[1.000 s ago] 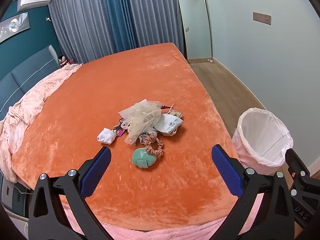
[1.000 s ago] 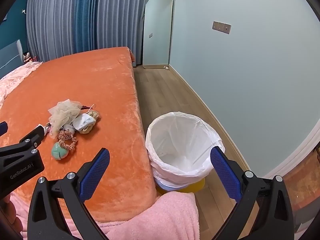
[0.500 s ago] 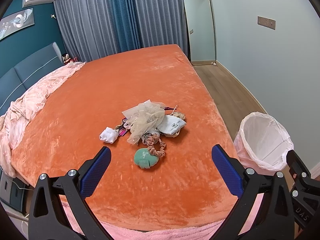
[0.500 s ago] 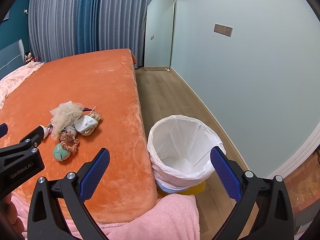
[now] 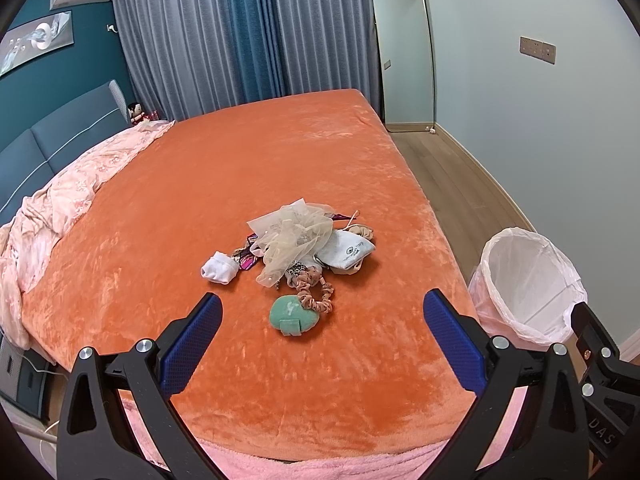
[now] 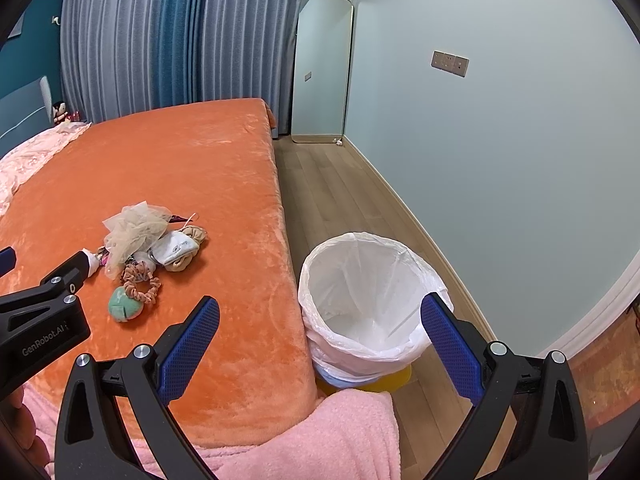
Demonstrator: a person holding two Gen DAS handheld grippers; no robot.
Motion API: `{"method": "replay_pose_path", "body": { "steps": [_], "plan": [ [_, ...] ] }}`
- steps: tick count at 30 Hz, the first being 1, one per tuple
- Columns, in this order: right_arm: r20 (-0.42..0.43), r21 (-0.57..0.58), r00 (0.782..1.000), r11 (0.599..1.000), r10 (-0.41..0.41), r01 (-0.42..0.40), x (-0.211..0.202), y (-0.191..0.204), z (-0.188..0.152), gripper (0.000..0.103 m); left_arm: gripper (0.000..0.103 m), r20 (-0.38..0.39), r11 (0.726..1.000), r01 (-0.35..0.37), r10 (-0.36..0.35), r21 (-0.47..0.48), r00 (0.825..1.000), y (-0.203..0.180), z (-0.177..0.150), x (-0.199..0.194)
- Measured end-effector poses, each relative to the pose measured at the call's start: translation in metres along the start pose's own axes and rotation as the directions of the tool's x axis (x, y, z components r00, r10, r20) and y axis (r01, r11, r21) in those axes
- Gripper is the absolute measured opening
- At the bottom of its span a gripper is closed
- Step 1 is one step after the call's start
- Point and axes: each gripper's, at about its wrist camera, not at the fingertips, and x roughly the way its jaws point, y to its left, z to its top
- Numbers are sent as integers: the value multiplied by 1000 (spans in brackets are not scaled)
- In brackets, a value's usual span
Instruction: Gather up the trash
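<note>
Plush orange blanket (image 5: 248, 184) carries our crumpled trash pile (image 5: 298, 240): gauzy mesh, ruffled scrunchie. Our left gripper (image 5: 322, 334) and right gripper (image 6: 320, 334) gape, empty, the right before the plastic-lined round bin (image 6: 368, 300).

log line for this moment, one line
phase: approach | left gripper: open, empty | right gripper: open, empty | trash pile: on bed, untouched | bin: lined, beside bed

One heap, one bin
One white-lined trash bin (image 6: 372, 304), one green sponge (image 5: 293, 313), one pink scrunchie (image 5: 316, 294), one white sock (image 5: 218, 267).
</note>
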Motion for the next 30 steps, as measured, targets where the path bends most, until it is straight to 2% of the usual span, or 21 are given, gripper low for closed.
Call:
{"method": "replay_pose_path", "body": {
  "steps": [30],
  "plan": [
    [4,0,1000,1000,-1,1,-1,3,1,96,96,3,1000,8,-8,-1,1000,0,1,-1]
  ]
}}
